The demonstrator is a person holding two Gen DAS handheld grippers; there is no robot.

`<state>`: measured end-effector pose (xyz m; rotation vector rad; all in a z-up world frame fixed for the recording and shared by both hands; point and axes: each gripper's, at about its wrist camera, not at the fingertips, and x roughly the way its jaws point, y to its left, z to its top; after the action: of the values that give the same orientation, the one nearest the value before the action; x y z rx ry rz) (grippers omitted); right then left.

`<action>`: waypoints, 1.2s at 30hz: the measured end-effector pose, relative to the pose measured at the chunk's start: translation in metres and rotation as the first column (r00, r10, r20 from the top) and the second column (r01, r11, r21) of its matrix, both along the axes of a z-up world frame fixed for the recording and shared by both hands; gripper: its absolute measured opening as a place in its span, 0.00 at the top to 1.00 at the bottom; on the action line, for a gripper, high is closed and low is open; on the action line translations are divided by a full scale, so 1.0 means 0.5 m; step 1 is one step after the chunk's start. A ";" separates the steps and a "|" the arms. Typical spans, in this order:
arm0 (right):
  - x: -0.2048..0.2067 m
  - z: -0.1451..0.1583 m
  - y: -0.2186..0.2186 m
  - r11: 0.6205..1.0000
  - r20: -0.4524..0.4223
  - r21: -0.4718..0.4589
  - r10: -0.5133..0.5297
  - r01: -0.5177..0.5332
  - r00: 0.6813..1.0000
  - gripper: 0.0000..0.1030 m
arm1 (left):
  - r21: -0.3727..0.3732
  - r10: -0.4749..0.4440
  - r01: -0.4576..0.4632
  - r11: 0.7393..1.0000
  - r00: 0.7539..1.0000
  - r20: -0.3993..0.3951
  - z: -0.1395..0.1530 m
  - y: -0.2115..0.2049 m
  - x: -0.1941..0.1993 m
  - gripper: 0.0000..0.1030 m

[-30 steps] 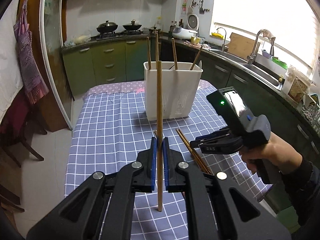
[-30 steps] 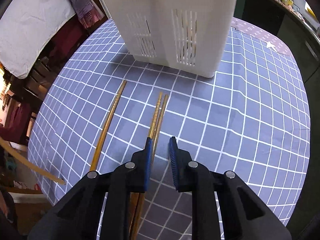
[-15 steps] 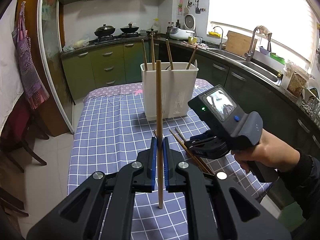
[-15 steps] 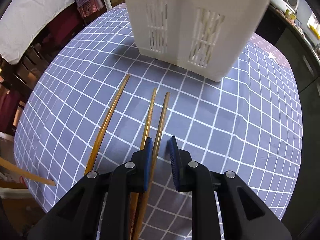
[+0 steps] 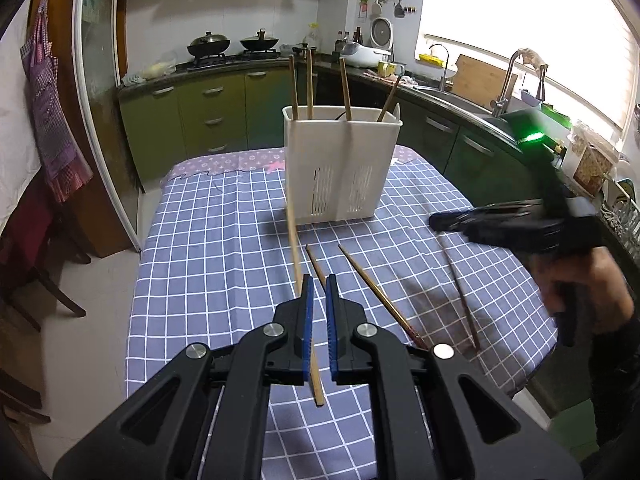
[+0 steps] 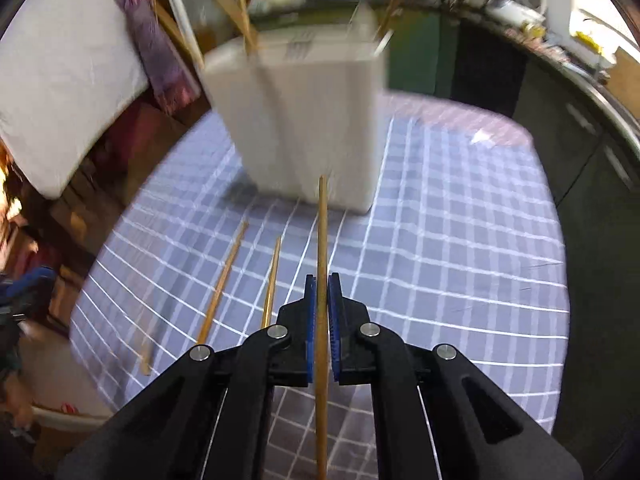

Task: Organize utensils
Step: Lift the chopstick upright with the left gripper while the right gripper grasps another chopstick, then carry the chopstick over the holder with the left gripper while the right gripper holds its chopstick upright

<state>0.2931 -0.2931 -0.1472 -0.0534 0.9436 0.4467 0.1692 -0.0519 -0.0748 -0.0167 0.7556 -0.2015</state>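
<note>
While both grippers (shut) pinch chopsticks.

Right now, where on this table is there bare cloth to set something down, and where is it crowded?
Bare: the checked tablecloth left of the white utensil holder, out to the table's left edge, and the strip right of the holder. Crowded: straight in front of the holder, where two loose chopsticks lie.
</note>
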 end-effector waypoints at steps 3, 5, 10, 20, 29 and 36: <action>-0.022 0.043 -0.029 0.999 0.044 0.035 -0.011 0.009 0.999 0.94 | 0.016 -0.006 0.006 1.000 1.000 -0.006 0.002 -0.008 0.006 0.94; -0.042 0.069 -0.043 0.998 0.069 0.066 -0.016 0.011 0.997 0.94 | 0.011 -0.004 0.005 1.000 1.000 -0.028 0.000 -0.009 0.018 0.94; -0.088 0.123 -0.079 0.992 0.121 0.128 -0.023 0.008 0.992 0.94 | -0.024 0.016 -0.021 0.999 0.984 -0.176 -0.042 0.000 0.101 0.94; -0.133 0.138 -0.101 0.989 0.142 0.149 -0.019 -0.002 0.990 0.94 | 0.006 0.093 -0.102 0.995 0.877 -0.471 -0.190 -0.001 0.319 0.82; -0.139 0.132 -0.110 0.987 0.144 0.158 -0.017 -0.006 0.989 0.94 | 0.069 0.138 -0.120 0.990 0.860 -0.492 -0.231 -0.012 0.374 0.82; -0.143 0.128 -0.108 0.987 0.140 0.158 -0.015 -0.007 0.990 0.94 | 0.088 0.138 -0.108 0.990 0.859 -0.493 -0.231 -0.020 0.386 0.94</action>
<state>0.2216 -0.3471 -0.0830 0.0608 0.7665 0.5064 0.3623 -0.0616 -0.1902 -0.0650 1.2764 -0.0496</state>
